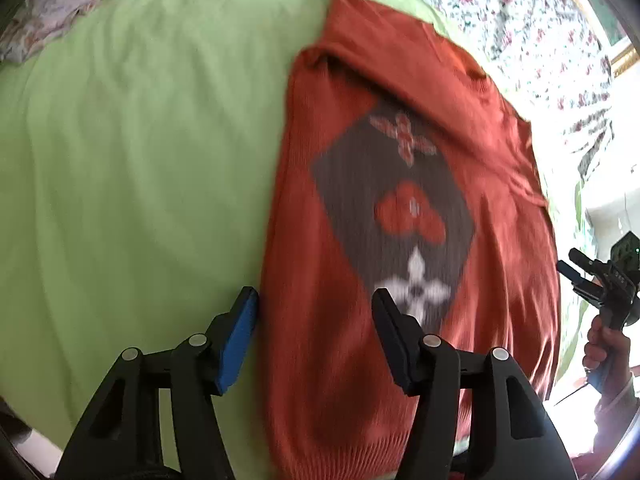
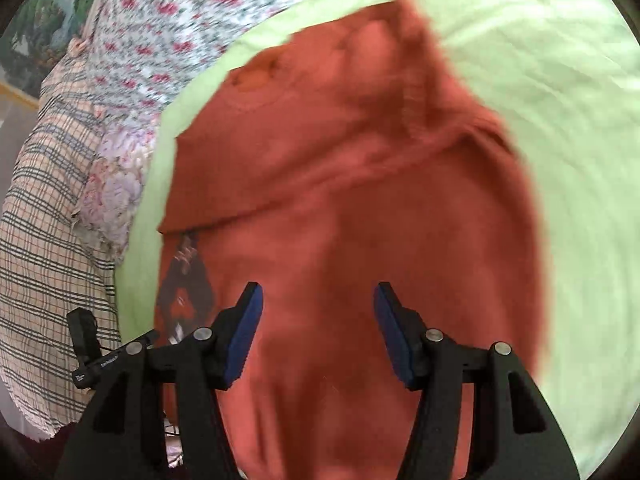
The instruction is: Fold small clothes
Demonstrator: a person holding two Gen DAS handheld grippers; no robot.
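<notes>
The sweater (image 1: 380, 184) is orange-red and lies flat on a light green sheet (image 1: 140, 160) on a bed. Closest in the left wrist view is the left tool (image 1: 316, 300). Its two black arms with blue pads stand apart, and nothing is pinched between them. One pad hangs over the green sheet right at the sweater's edge, and the other hangs over the sweater, near a white flower in its picture. That picture is a dark gray diamond (image 1: 392, 200) with a white flower, a red shape and a small red flower in it. The sweater's ribbed bottom edge is near the tool, and part of the cloth is folded over at the far end. Off at the right edge of this view, a hand (image 1: 604, 348) holds the right tool (image 1: 580, 272) up beside the bed. In the right wrist view, the right tool (image 2: 318, 300) also has its pads spread wide with nothing pinched, and it hangs over the sweater (image 2: 340, 200). A fold of orange cloth lies across the sweater there, and only a bit of the gray diamond peeks out. Farther off, past the green sheet (image 2: 560, 140), there is a cloth with red flowers (image 2: 168, 24) and a checked cloth (image 2: 48, 220).
</notes>
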